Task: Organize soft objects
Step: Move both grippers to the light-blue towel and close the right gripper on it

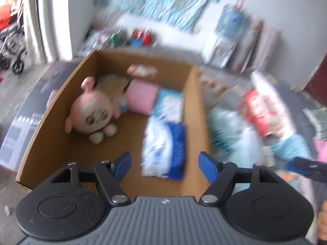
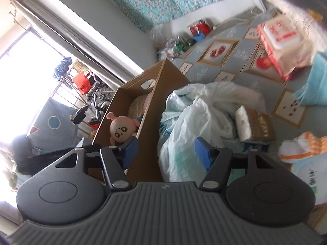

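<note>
left hand-held gripper (image 1: 164, 166) released, jaws wide apart, nothing between the pads, hovering above the near end of the cardboard box (image 1: 195, 110). right hand-held gripper (image 2: 164, 153) also released and empty, jaws apart over a crumpled white plastic bag (image 2: 190, 122) on the floor beside the box. in the box: pink plush toy (image 1: 92, 111) against the left wall, pink folded cloth (image 1: 141, 99) at the far end, two blue-white soft packs (image 1: 163, 151) in a row along the right wall, the nearer one just under the left gripper. pack print too blurred to read, probably tissue or wipes. red-white pack (image 2: 280, 38) sits on the patterned floor mat (image 2: 229, 61), well apart from the box; its lettering is unreadable.
</note>
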`<state>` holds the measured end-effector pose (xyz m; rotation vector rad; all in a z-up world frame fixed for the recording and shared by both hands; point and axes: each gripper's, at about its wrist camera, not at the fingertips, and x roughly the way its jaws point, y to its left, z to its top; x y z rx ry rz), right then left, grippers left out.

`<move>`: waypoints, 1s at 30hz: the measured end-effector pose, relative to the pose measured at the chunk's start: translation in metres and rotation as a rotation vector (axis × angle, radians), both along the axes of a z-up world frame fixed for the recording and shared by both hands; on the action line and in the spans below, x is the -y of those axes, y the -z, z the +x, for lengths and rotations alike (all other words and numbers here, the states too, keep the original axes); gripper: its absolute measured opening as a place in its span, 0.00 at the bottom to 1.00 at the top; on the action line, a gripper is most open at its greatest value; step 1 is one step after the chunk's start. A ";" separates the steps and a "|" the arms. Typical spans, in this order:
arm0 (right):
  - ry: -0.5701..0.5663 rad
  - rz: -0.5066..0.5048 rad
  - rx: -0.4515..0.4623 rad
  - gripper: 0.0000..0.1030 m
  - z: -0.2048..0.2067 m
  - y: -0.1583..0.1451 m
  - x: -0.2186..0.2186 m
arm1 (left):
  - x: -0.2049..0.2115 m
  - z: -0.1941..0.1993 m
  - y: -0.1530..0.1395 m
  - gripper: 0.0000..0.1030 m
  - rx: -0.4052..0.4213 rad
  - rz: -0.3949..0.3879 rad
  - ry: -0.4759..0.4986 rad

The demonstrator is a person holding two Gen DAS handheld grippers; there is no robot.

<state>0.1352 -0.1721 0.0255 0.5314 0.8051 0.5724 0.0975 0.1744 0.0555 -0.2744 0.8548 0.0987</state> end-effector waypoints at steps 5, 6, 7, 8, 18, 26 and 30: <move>0.054 -0.039 0.055 0.61 -0.019 -0.009 0.024 | 0.052 -0.007 -0.019 0.72 0.108 -0.049 0.122; 0.068 -0.042 0.068 0.62 -0.024 -0.010 0.032 | 0.063 -0.004 -0.021 0.72 0.117 -0.058 0.151; 0.082 -0.046 0.079 0.62 -0.028 -0.011 0.039 | 0.074 0.000 -0.023 0.72 0.123 -0.067 0.181; 0.095 -0.054 0.091 0.64 -0.032 -0.013 0.046 | 0.088 0.005 -0.024 0.72 0.128 -0.075 0.208; 0.187 -0.224 0.115 0.75 -0.043 -0.012 0.122 | 0.203 0.076 -0.013 0.72 0.049 -0.198 0.376; 0.256 -0.412 0.111 0.83 -0.002 0.008 0.175 | 0.268 0.159 0.035 0.66 -0.130 -0.319 0.413; 0.238 -0.474 0.101 0.83 0.033 0.028 0.178 | 0.290 0.195 0.059 0.63 -0.194 -0.340 0.413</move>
